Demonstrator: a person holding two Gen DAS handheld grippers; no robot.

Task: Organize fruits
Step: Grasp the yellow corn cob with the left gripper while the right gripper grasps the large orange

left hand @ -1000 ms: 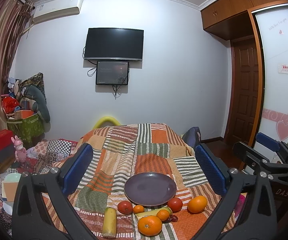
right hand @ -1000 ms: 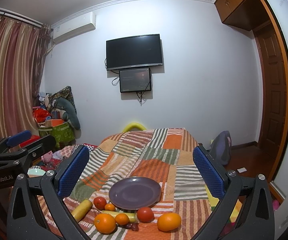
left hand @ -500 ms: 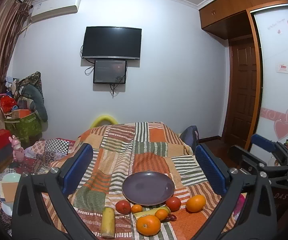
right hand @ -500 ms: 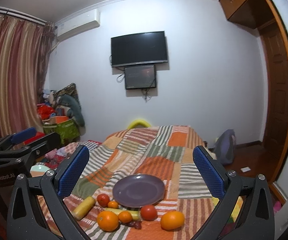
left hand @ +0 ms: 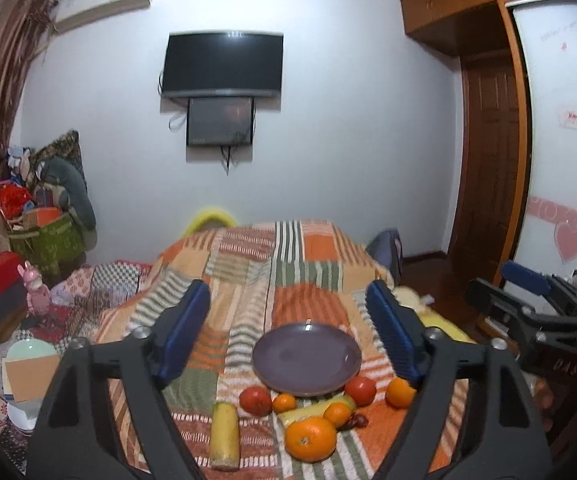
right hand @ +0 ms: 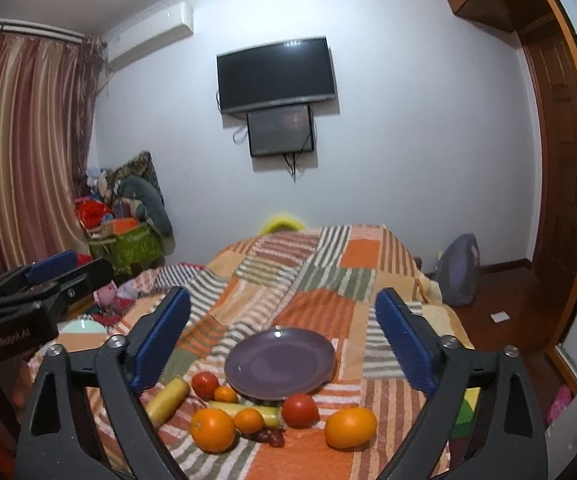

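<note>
An empty purple plate (left hand: 306, 358) (right hand: 280, 366) lies on a striped patchwork bedspread (left hand: 288, 272). In front of it lie two tomatoes (left hand: 255, 400) (left hand: 360, 390), oranges (left hand: 310, 438) (left hand: 399, 392), small tangerines (left hand: 284, 403), two yellow corn pieces (left hand: 224, 436) (left hand: 312, 410) and dark grapes (right hand: 268, 436). My left gripper (left hand: 288, 332) is open and empty, above and behind the fruit. My right gripper (right hand: 282, 340) is open and empty, likewise over the plate. Each gripper shows at the edge of the other's view (left hand: 528, 304) (right hand: 36, 292).
Boxes, bags and toys (left hand: 40, 224) pile up at the left by the curtain. A bowl and cardboard box (left hand: 28, 364) sit left of the bed. A backpack (right hand: 458, 276) stands on the floor right of the bed, near a wooden door (left hand: 488, 168).
Both grippers have moved forward and tipped slightly down, so the plate and fruit sit higher and larger in view. Both stay open and empty.
</note>
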